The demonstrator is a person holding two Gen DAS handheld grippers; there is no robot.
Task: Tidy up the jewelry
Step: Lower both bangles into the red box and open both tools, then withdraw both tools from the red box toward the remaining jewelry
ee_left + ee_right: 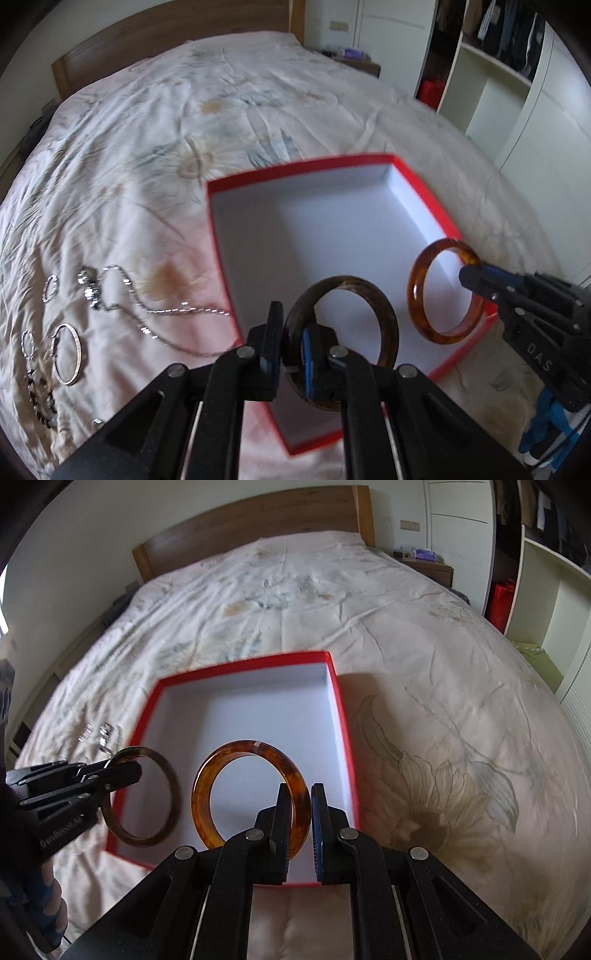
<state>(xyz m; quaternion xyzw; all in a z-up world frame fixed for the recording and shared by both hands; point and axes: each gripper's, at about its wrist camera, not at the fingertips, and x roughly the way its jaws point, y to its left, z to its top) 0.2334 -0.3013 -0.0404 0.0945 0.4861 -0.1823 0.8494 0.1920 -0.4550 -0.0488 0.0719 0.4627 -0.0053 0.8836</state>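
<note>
A red box (424,192) with a white inside lies open on the bed; it also shows in the right wrist view (341,709). My left gripper (295,354) is shut on a dark brown bangle (384,314), held upright above the box's near edge; this bangle also shows in the right wrist view (173,786). My right gripper (300,823) is shut on an amber bangle (229,753), upright over the box; it also shows in the left wrist view (417,291), where the right gripper (476,277) comes in from the right.
On the floral bedspread (184,129) left of the box lie a silver chain (166,314), hoop earrings (66,358), small rings (50,288) and a dark beaded piece (40,398). A wooden headboard (258,520) stands behind; a wardrobe (517,74) is at the right.
</note>
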